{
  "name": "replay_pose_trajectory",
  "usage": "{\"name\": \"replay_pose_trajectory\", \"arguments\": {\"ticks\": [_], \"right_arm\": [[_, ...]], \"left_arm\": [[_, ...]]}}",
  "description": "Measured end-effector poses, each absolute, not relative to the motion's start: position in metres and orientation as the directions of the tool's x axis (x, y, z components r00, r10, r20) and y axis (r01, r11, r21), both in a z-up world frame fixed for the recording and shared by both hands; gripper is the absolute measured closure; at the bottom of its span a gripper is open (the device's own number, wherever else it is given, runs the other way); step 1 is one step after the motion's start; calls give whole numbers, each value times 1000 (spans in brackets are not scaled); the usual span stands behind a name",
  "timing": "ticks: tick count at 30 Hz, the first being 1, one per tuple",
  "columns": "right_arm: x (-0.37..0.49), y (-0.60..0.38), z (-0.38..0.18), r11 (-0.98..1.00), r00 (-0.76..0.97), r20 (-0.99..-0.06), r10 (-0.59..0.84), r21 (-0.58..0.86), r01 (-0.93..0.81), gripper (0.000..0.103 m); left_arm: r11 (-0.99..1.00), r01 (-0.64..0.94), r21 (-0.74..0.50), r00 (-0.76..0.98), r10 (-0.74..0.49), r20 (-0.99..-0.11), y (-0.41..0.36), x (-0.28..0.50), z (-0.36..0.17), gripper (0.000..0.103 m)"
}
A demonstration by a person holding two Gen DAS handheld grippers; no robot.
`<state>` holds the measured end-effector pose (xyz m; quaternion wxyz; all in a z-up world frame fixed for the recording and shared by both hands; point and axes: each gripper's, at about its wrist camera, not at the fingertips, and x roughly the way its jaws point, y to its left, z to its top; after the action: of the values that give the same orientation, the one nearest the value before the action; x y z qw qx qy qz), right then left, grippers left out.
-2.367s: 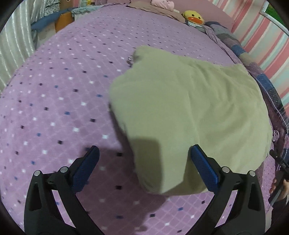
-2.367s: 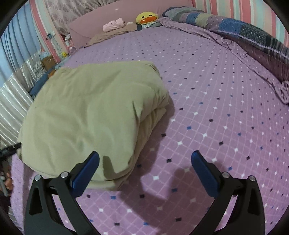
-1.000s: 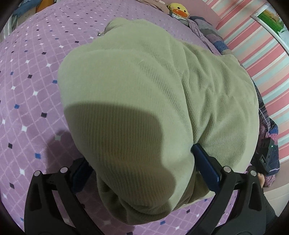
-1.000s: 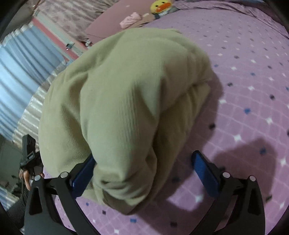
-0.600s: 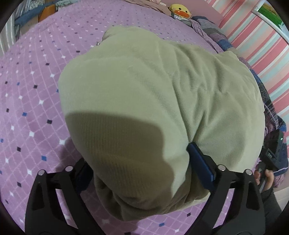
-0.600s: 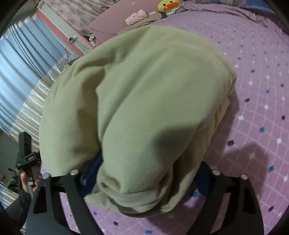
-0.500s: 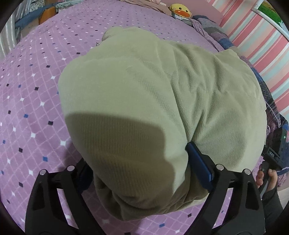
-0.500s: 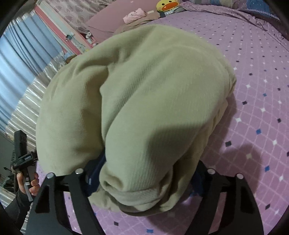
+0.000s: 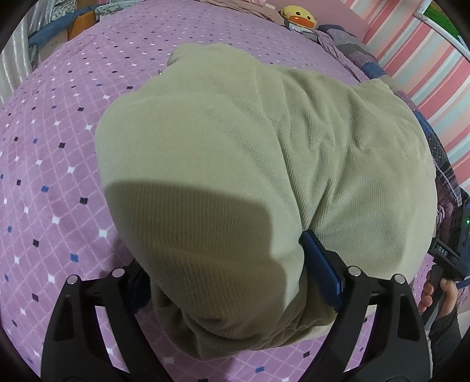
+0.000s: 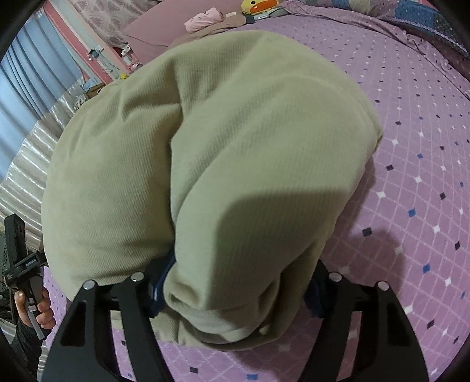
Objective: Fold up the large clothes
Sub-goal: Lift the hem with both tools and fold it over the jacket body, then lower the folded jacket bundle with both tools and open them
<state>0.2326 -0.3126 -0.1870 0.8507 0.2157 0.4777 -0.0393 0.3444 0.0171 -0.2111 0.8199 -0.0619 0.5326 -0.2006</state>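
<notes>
Olive-green ribbed garment fills the left wrist view, bunched into a thick folded mound on the purple diamond-patterned bed. The left claw is closed in on the near corner of the fabric at 6 o'clock, its blue pads pressed into the cloth on either side so the fold bulges up between them. At 4 o'clock a hand holds the black handle of the other device just beside the garment's edge. A yellow duck plush lies at 1 o'clock near the pink headboard, and striped pink curtains hang at 2 o'clock. In the right wrist view the same garment rises in a rounded heap over the bed, which shows bare from 1 to 4 o'clock. The right claw likewise pinches a thick roll of fabric at 6 o'clock, pads sunk into the cloth and partly hidden by it. A hand grips the other handle at 8 o'clock, and the duck plush sits at 12 o'clock beside a small pink bundle.
</notes>
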Motion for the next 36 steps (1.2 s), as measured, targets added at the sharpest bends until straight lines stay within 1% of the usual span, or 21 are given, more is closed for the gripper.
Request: {"name": "replay_pose_trajectory", "arguments": {"ticks": [1,2,4,6,7,9,13,15,18,20,24,28,30,33,36], "right_arm": [[233,-314,-186,903,541,-829,142,332,272,36],[234,-314,-184,904,543,-828,140,331,271,39],[235,-314,-182,910,546,-826,136,322,261,45],[236,-314,-178,913,551,-823,139,322,252,51],[236,-314,-174,913,556,-819,139,324,248,53],[236,-313,-168,915,566,-814,133,321,246,56],[238,-311,-154,927,584,-804,114,297,229,60],[238,-315,-142,933,601,-792,103,286,217,62],[239,-309,-116,955,641,-765,64,233,183,64],[236,-303,-91,969,682,-730,46,199,147,65],[217,-291,-47,987,750,-661,24,134,86,65],[163,-284,-10,996,806,-592,22,80,32,66],[140,-279,-1,998,818,-575,15,52,19,66],[100,-282,0,998,821,-571,27,63,11,66],[66,-292,-21,996,789,-613,35,87,23,65]], "left_arm": [[913,265,-311,354,-392,-849,16,344,-209,20],[914,269,-304,357,-388,-850,12,345,-205,22],[916,278,-290,366,-380,-849,9,342,-196,32],[915,275,-295,367,-384,-848,9,341,-190,39],[915,272,-298,369,-386,-846,8,341,-186,43],[917,279,-284,379,-377,-845,5,340,-176,47],[927,288,-242,410,-348,-843,-4,338,-159,52],[930,289,-226,436,-338,-834,-8,338,-146,53],[937,288,-197,472,-318,-823,-14,335,-128,55],[942,289,-168,505,-299,-809,-20,327,-115,57],[951,278,-137,577,-280,-767,-22,294,-86,58],[952,267,-148,639,-290,-712,-13,242,-57,58],[951,278,-136,666,-292,-686,-11,208,-46,58],[949,286,-133,676,-299,-673,-11,166,-44,58],[943,298,-146,655,-313,-687,-11,137,-61,58]]}}
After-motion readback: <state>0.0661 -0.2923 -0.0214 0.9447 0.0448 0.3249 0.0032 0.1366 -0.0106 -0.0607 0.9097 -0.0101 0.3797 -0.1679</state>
